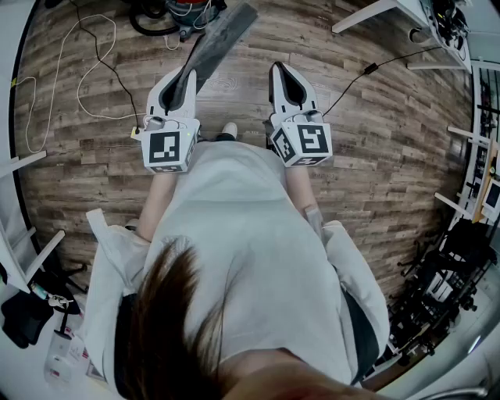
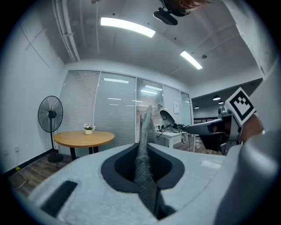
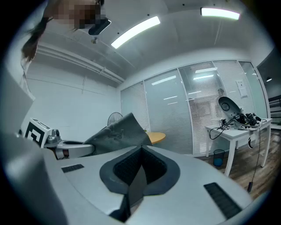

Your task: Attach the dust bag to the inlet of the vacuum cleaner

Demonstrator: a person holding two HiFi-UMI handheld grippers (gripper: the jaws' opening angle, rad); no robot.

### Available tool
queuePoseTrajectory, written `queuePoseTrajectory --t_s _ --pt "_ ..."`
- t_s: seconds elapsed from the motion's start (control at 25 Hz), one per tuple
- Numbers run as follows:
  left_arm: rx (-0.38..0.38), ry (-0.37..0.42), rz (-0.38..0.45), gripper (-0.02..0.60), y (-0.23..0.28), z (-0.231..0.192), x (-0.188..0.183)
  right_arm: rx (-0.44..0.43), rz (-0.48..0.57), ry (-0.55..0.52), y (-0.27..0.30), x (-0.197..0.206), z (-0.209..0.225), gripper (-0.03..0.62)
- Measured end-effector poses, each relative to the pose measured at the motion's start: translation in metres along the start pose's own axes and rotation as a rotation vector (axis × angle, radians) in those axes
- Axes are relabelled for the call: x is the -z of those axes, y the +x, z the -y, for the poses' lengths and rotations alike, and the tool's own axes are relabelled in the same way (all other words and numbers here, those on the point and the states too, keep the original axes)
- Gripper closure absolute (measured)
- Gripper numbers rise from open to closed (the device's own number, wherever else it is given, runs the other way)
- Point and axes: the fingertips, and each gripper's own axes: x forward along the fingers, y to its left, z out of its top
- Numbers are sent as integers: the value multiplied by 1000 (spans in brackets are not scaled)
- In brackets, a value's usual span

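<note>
A grey fabric dust bag (image 1: 216, 41) sticks out flat from my left gripper (image 1: 186, 80), which is shut on the bag's near edge. In the left gripper view the bag (image 2: 145, 145) stands edge-on between the jaws. My right gripper (image 1: 284, 72) is held level beside it, shut and empty; in its own view the right gripper (image 3: 139, 151) has nothing between the pads, and the bag (image 3: 119, 131) shows at the left. The vacuum cleaner (image 1: 186, 11) with its black hose sits on the wooden floor ahead, partly cut off by the picture's top edge.
A white cable (image 1: 86, 70) loops over the floor at left, and a black cable (image 1: 367, 70) runs to a white table (image 1: 406, 16) at the upper right. A round wooden table (image 2: 85, 138) and a standing fan (image 2: 50, 118) are by the glass wall. Stands and gear (image 1: 445, 281) crowd the right.
</note>
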Motion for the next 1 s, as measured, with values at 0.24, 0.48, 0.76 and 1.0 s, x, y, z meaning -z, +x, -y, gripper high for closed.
queuePoseTrajectory --t_s 0.24,0.48,0.76,1.0 --pt "-19 -5 2 545 6 5 -1 -13 5 -1 -1 -1 10 592" --pt "-30 -9 -4 545 12 14 -1 -28 0 -13 -4 -2 21 591" --pt "-28 -15 -12 544 13 17 2 -49 19 1 -7 -1 23 591" --pt "-13 -10 -35 545 19 16 8 -21 -21 16 -6 10 30 591"
